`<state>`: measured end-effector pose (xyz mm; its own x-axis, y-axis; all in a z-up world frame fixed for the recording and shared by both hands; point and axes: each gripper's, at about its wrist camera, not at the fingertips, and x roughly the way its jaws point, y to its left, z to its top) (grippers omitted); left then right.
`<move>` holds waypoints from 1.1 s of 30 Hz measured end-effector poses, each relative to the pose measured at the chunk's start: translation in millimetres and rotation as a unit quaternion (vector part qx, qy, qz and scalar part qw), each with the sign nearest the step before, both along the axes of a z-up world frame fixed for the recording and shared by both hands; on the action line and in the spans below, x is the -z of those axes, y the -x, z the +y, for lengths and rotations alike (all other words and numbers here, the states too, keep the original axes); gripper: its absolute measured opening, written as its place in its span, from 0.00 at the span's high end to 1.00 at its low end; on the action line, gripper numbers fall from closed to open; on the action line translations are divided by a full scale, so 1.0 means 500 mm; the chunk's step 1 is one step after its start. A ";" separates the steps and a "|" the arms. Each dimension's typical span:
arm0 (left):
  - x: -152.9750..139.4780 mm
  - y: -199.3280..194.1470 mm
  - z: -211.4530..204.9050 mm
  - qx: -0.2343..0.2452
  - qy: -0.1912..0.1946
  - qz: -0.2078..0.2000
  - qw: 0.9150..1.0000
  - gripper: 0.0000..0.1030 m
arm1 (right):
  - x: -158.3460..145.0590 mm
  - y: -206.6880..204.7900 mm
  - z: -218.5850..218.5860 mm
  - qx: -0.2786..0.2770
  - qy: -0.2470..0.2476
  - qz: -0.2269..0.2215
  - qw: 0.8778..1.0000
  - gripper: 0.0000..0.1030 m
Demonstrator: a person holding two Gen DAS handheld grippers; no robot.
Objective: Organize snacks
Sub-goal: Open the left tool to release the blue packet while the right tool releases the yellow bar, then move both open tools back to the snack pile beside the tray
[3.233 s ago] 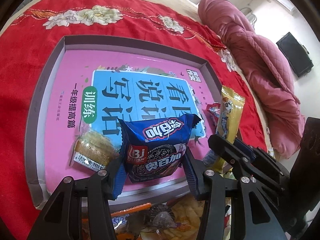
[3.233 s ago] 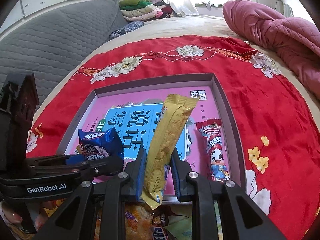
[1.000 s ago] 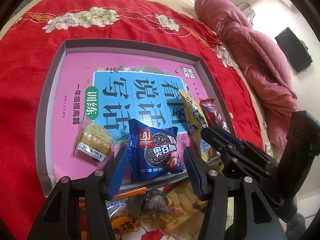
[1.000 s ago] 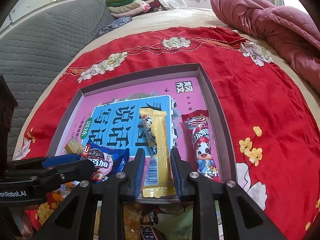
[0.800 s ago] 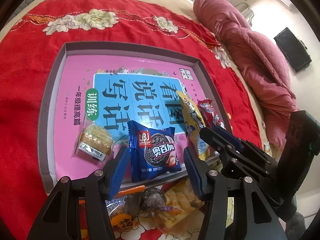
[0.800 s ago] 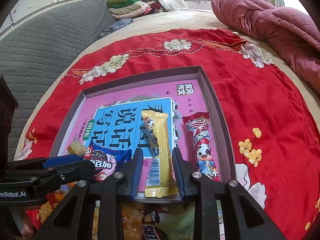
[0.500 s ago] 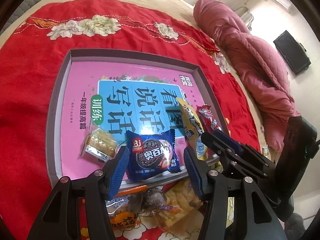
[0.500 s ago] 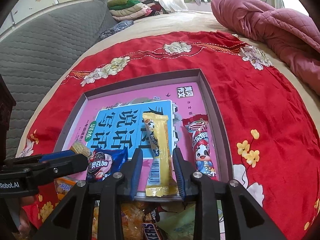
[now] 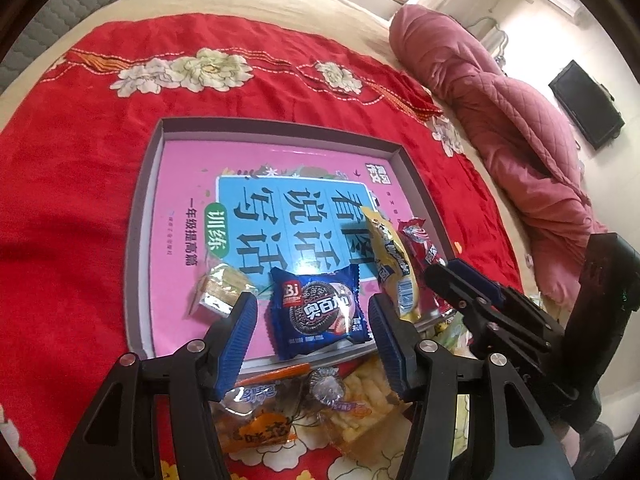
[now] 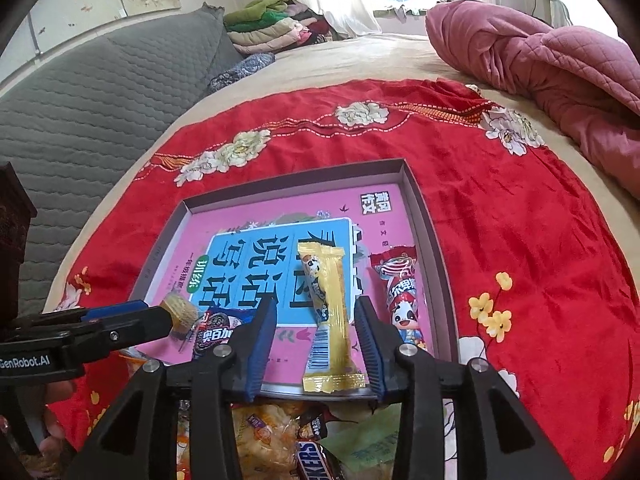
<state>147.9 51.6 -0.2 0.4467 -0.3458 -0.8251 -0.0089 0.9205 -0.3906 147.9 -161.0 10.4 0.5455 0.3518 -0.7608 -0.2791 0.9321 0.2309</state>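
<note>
Both claws gape apart, holding nothing — left claw (image 9: 312,322) over the blue cookie pack (image 9: 318,312), right claw (image 10: 316,344) over the yellow bar (image 10: 328,316). Lift straight up from the tray (image 9: 140,240) — avoid dragging wrappers.

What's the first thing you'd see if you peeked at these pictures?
Probably the big pink and blue book cover lining the grey tray on the red flowered cloth. Four snacks lie in a row along its near edge: a gold wafer, a blue cookie pack, a yellow bar and a red cow packet.
</note>
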 end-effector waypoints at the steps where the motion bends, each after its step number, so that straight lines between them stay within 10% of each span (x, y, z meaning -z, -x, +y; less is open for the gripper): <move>1: -0.001 0.001 0.001 -0.001 0.000 -0.001 1.000 0.42 | -0.003 0.001 -0.002 0.001 -0.002 -0.002 1.000 0.60; 33: -0.069 0.071 0.038 -0.016 -0.032 -0.038 0.999 0.42 | -0.097 0.062 -0.069 0.003 -0.045 -0.049 0.998 0.46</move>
<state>112.2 70.6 34.3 0.5182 -0.2779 -0.8088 -0.0112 0.9434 -0.3313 116.8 -195.3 58.9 0.6189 0.4125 -0.6684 -0.2984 0.9107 0.2857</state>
